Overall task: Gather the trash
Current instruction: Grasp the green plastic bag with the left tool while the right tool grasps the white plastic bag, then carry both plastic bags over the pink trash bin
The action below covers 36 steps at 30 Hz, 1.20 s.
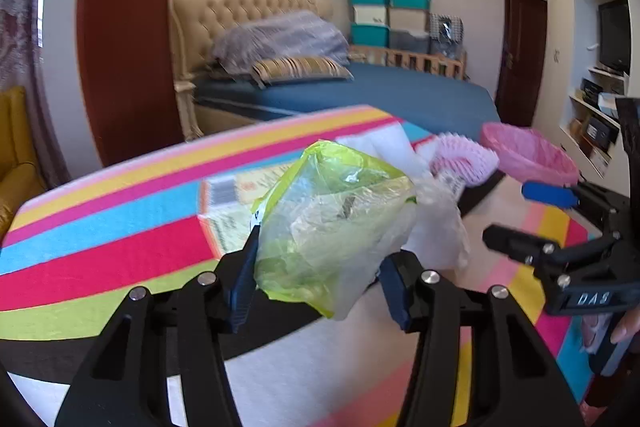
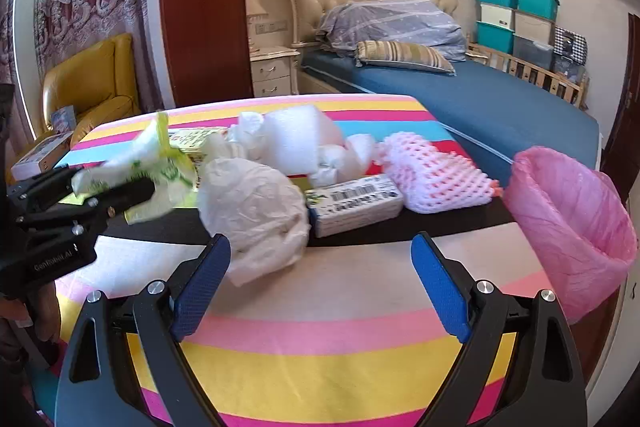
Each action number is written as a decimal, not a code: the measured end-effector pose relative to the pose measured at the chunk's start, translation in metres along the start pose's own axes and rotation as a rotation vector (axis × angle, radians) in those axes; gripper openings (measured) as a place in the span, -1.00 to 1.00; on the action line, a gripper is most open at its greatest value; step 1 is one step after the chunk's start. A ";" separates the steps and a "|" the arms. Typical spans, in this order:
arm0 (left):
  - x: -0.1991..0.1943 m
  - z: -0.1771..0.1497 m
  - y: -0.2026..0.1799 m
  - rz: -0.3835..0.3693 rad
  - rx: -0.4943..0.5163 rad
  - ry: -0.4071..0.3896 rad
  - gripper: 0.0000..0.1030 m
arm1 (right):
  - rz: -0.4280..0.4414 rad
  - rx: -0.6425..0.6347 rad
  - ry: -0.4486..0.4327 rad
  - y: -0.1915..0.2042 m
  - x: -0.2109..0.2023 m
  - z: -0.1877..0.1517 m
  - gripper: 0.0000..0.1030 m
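On the left of the striped table (image 2: 320, 307), the left gripper (image 1: 320, 275) had its blue pads pressed on a crumpled green bag (image 1: 332, 211), thin, see-through plastic with lime edges, its far end raised over a printed carton (image 1: 228, 211). Right of it, at the table's near edge, lay a wrinkled white bag (image 2: 256, 215), just beyond the right gripper (image 2: 320, 291), whose jaws stood wide with nothing between them. Farther back sat white foam (image 2: 296, 139); to the right, a flat box (image 2: 356, 205) with a barcode, then a pink foam net (image 2: 432, 175). Past the table's right edge stood a bin (image 2: 576, 223) lined with pink plastic, its mouth open.
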<state>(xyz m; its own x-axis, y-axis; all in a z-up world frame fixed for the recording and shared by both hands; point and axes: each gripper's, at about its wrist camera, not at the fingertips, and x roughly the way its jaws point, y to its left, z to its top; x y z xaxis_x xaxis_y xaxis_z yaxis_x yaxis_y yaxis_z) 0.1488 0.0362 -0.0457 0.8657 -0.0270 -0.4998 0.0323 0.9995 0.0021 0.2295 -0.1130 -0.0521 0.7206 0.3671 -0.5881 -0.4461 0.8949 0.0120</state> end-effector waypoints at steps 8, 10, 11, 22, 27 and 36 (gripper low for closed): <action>-0.009 0.002 0.016 0.054 -0.044 -0.045 0.02 | 0.031 -0.044 0.059 0.028 0.025 0.008 0.68; -0.012 0.002 0.022 0.068 -0.057 -0.055 0.02 | 0.033 -0.049 0.066 0.032 0.030 0.010 0.67; -0.013 0.003 0.024 0.073 -0.069 -0.059 0.02 | 0.028 -0.054 0.073 0.036 0.034 0.011 0.67; -0.014 0.002 0.025 0.100 -0.079 -0.083 0.03 | 0.025 -0.030 0.121 0.037 0.050 0.017 -0.16; -0.017 0.002 0.025 0.096 -0.075 -0.096 0.04 | 0.046 -0.006 0.048 0.030 0.035 0.018 -0.39; -0.021 0.002 0.021 0.091 -0.048 -0.123 0.05 | 0.050 0.044 -0.030 0.018 0.013 0.012 -0.40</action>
<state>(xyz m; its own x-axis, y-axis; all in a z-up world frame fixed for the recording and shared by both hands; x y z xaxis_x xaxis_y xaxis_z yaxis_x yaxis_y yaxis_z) 0.1319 0.0576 -0.0335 0.9186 0.0643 -0.3899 -0.0701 0.9975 -0.0007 0.2372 -0.0891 -0.0498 0.7142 0.4186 -0.5610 -0.4585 0.8854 0.0769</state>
